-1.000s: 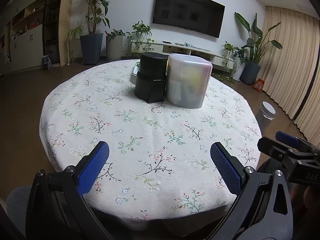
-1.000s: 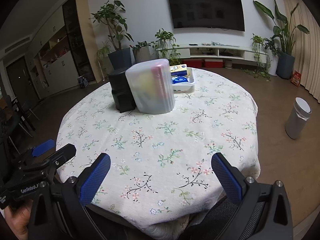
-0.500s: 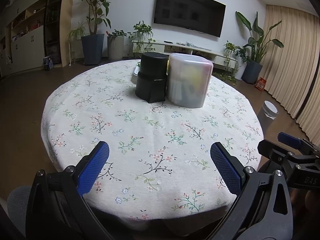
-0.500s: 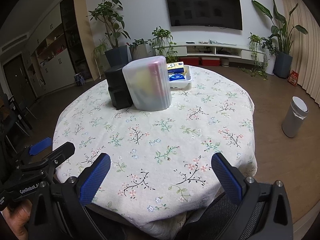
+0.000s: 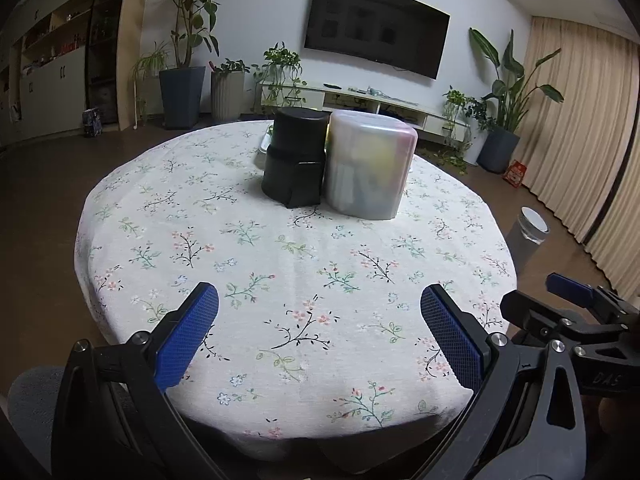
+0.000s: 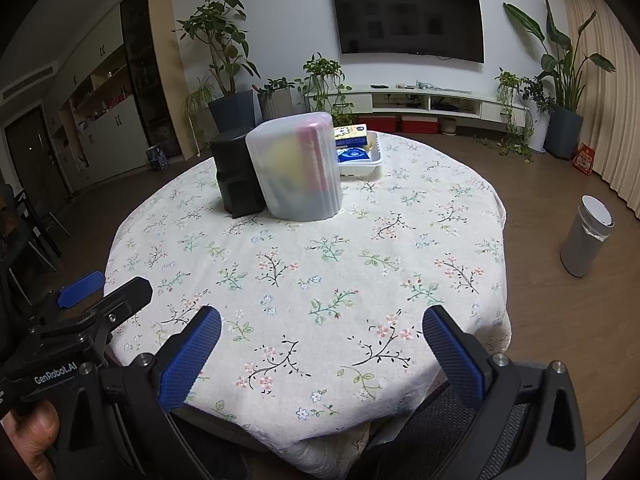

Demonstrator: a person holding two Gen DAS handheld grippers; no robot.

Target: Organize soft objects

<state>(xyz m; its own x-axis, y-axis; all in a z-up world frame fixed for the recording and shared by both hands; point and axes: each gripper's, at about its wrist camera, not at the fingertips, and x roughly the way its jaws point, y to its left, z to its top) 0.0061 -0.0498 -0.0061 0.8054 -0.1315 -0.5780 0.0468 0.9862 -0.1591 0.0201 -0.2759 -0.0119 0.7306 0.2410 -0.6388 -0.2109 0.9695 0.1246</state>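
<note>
A dark television [image 6: 408,20] hangs on the white back wall [image 6: 280,20], and everything else sits around it. Directly below it runs a low white media shelf [image 6: 432,100] with red boxes [image 6: 400,123] on the floor underneath. Left of the television stand tall potted plants [image 6: 224,60] in dark and ribbed planters; farther left are white cabinets with open shelves [image 6: 100,120]. Right of it, a broad-leafed plant [image 6: 560,72] meets beige curtains [image 5: 580,120]. The floor [image 6: 540,200] is brown wood (dimly lit), with a grey cylindrical bin [image 6: 586,236] near the curtains.
</note>
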